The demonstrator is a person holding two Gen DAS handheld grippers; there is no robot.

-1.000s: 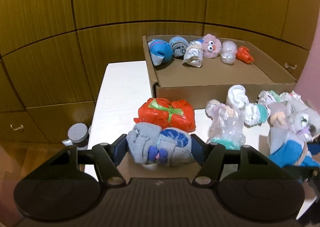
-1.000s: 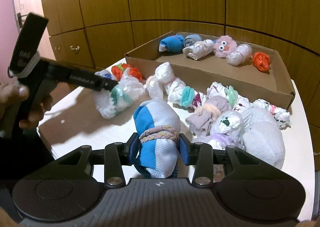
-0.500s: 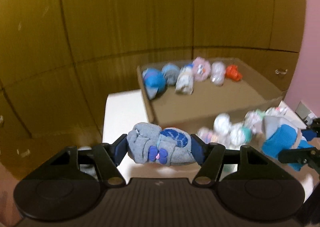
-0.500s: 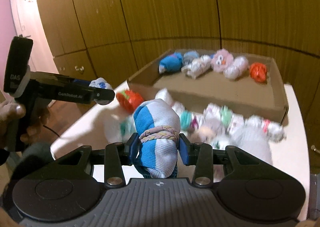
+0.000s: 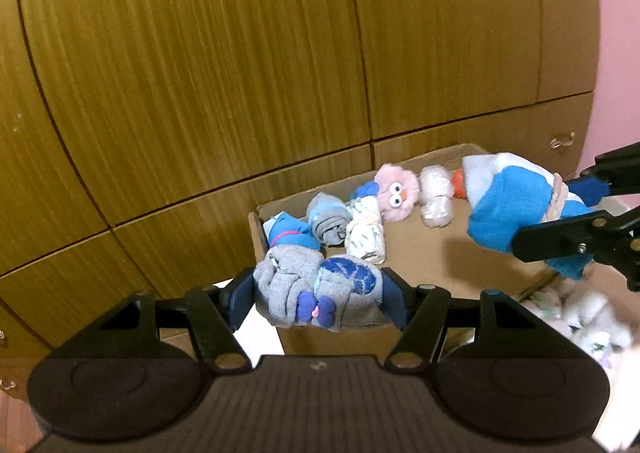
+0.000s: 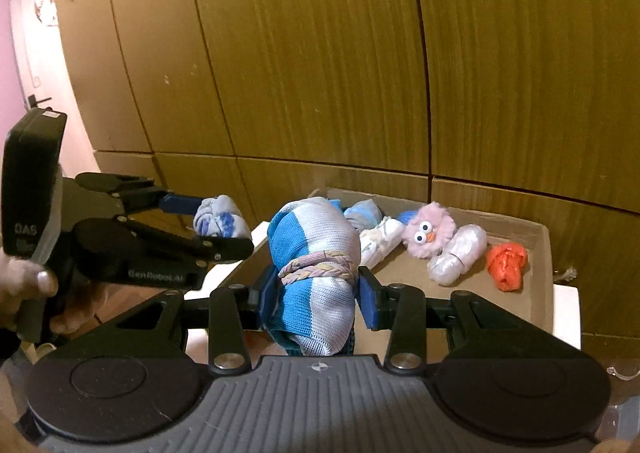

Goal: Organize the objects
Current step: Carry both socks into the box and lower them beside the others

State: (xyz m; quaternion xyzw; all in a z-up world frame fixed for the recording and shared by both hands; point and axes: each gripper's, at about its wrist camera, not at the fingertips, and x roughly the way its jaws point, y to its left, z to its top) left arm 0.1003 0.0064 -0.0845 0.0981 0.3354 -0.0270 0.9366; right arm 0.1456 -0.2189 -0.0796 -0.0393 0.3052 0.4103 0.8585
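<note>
My left gripper (image 5: 318, 293) is shut on a grey sock roll (image 5: 316, 289) with a blue patch and a small purple bow, held in the air at the near left corner of the cardboard box (image 5: 424, 253). My right gripper (image 6: 314, 289) is shut on a blue and white striped sock roll (image 6: 314, 253) bound with a braided band, raised over the box's (image 6: 536, 293) near edge. In the left wrist view the striped roll (image 5: 512, 205) hangs at the right over the box. The right wrist view has the left gripper (image 6: 224, 225) and its grey roll (image 6: 220, 219) at the left.
Along the box's far wall lie a blue roll (image 5: 290, 233), a grey roll (image 5: 330, 219), a white patterned roll (image 5: 366, 235), a pink fuzzy toy with eyes (image 6: 428, 233), a clear-wrapped roll (image 6: 458, 255) and an orange bundle (image 6: 506, 265). More rolls (image 5: 592, 309) sit on the white table. Wooden cabinets stand behind.
Both grippers have risen off the table with their sock rolls and moved toward the box. The table and its loose rolls have dropped out of most of both views.
</note>
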